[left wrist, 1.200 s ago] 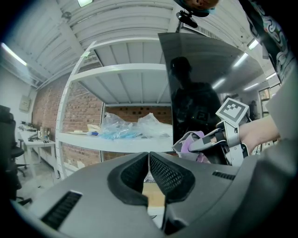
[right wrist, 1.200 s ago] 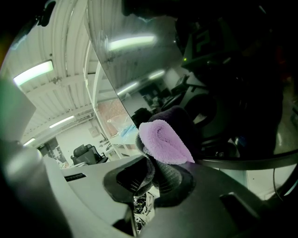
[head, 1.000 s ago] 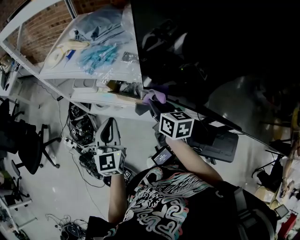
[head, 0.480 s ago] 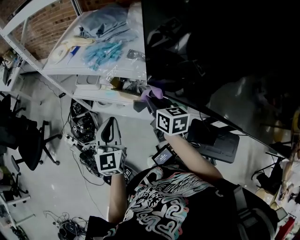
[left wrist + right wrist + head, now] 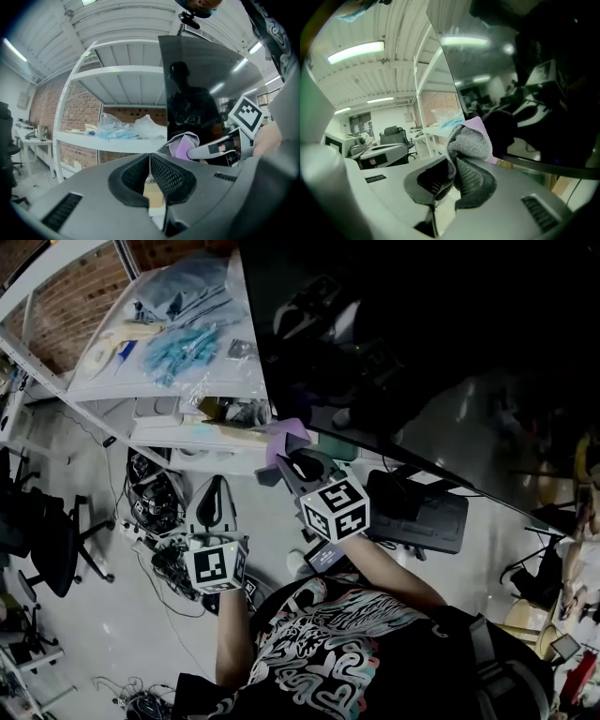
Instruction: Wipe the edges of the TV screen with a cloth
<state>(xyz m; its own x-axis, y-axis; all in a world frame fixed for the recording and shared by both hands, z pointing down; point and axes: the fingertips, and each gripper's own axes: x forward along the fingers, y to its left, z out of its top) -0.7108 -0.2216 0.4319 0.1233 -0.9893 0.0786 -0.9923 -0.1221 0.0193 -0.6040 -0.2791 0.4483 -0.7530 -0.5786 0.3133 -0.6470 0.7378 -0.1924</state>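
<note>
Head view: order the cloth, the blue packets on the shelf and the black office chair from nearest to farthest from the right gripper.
1. Cloth: pinched in the right gripper's jaws, at the TV's lower edge.
2. Blue packets: on the white shelf, up and to the left.
3. Office chair: far left, down on the floor.

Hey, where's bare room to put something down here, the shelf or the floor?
The white shelf is crowded with clear plastic bags, bare only along its front strip. The pale floor is free between the black office chair and the tangled cables.
</note>
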